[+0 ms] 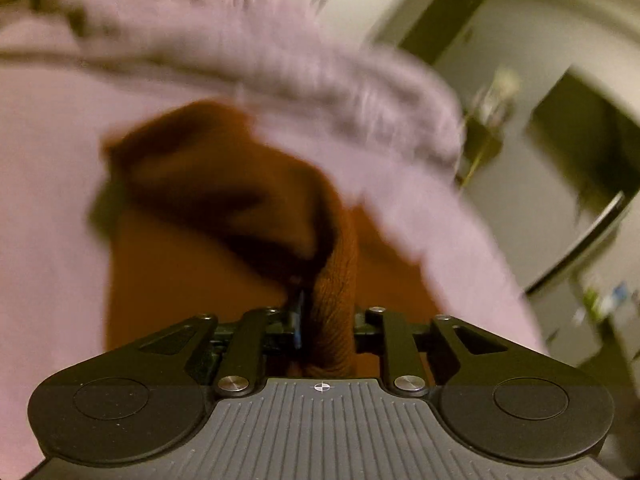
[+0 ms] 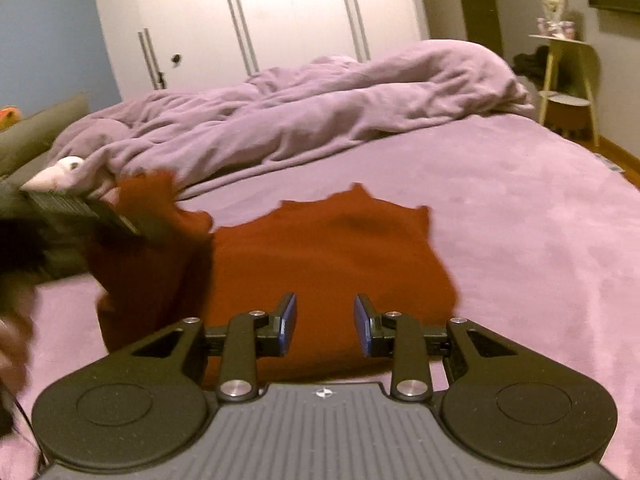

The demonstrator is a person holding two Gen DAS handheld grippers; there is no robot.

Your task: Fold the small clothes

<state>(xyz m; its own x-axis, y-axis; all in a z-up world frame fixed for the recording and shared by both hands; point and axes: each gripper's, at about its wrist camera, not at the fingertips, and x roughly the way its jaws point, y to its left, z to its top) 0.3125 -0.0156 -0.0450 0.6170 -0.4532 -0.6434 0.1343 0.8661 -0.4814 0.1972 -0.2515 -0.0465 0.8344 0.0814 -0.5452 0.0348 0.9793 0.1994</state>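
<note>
Rust-red knit top [image 2: 320, 256] is spread out on the purple bed sheet [image 2: 520, 240], pretty much right in front of the right gripper [image 2: 325, 326]. That one's got its blue-padded fingers parted with nothing between them, hovering just over the near hem of the top. The left gripper [image 1: 320, 320] is pinched tight on a bunched fold of the same fabric, and from the right wrist view you can see it over on the left side [image 2: 120, 224], lifting that edge of the top up off the sheet so it hangs in a loose flap. The left view is really blurry, so not much detail past the fabric in the fingers.

Far edge of the top is wavy and lies flat. Behind it there's a rumpled purple duvet [image 2: 300, 108] piled across the bed, near but not touching as far as I can tell. To the right of the top the sheet runs bare out to the bed edge, with a small yellow side table [image 2: 568, 80] beyond it.
</note>
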